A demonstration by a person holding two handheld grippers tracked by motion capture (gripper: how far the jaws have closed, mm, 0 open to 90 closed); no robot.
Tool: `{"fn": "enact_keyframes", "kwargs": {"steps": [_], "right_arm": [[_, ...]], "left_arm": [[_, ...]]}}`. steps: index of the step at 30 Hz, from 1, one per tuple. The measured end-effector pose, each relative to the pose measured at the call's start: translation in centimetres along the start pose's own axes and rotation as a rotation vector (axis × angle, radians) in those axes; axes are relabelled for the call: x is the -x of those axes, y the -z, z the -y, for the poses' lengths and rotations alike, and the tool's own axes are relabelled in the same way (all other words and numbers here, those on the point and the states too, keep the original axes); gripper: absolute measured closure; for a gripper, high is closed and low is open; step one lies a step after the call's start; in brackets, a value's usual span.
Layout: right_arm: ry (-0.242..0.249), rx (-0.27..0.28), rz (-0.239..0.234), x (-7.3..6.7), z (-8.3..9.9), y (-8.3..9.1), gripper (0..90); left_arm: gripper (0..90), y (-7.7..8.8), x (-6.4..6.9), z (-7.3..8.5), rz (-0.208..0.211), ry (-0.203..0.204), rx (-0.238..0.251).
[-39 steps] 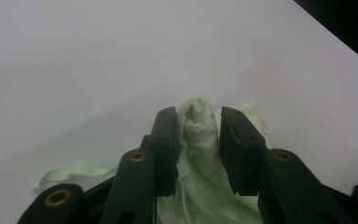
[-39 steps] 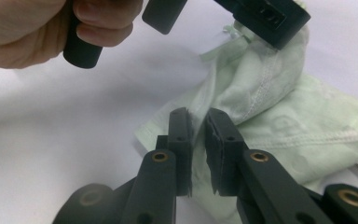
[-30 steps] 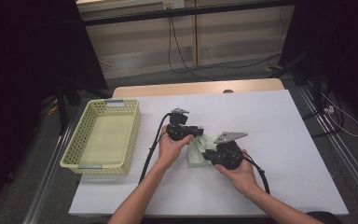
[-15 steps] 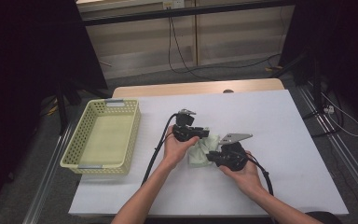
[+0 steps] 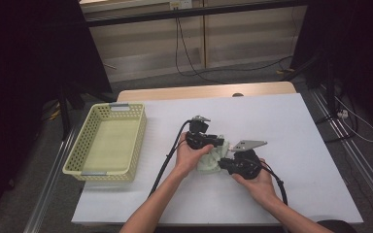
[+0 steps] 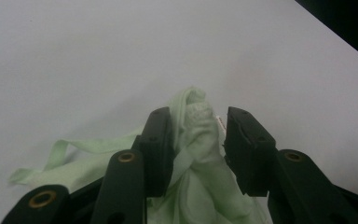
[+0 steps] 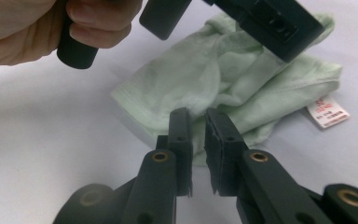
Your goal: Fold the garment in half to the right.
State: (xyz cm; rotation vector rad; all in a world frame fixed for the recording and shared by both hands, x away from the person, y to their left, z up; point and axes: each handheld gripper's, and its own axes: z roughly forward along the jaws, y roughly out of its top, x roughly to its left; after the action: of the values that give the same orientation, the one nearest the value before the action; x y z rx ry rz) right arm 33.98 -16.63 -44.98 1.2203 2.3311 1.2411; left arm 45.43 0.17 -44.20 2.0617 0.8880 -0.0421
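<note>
The pale green garment lies bunched mid-counter, right of the yellow basket. The left hand-held gripper has just been opening, its jaws apart around a raised fold; the right hand-held gripper, nearly together, seems to pinch the near hem. To fold cleanly, regrip one layer only. The white tag's red print is unreadable.

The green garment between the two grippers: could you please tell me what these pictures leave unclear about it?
- What kind of garment it is: bunched up; in the high view the hands and grippers cover most of it.
- Its label: the red print is too small to read in the right gripper view.
- The right gripper: whether any cloth sits in the narrow gap between its fingers.
- The left gripper: the fold's lower part is cut off by the frame's bottom edge.
</note>
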Motion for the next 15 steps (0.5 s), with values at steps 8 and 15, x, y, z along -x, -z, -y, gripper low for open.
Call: {"fn": "enact_keyframes", "kwargs": {"steps": [8, 15], "right_arm": [[0.029, -0.002, 0.014, -0.2, 0.0, 0.5, 79.7], [0.020, 0.037, 0.041, 0.6, -0.6, 1.1, 77.2]], "left_arm": [[54.1, 0.7, 0.2, -0.3, 0.029, -0.019, 0.008], [47.8, 2.2, -0.1, -0.7, 0.058, -0.045, 0.067]]}}
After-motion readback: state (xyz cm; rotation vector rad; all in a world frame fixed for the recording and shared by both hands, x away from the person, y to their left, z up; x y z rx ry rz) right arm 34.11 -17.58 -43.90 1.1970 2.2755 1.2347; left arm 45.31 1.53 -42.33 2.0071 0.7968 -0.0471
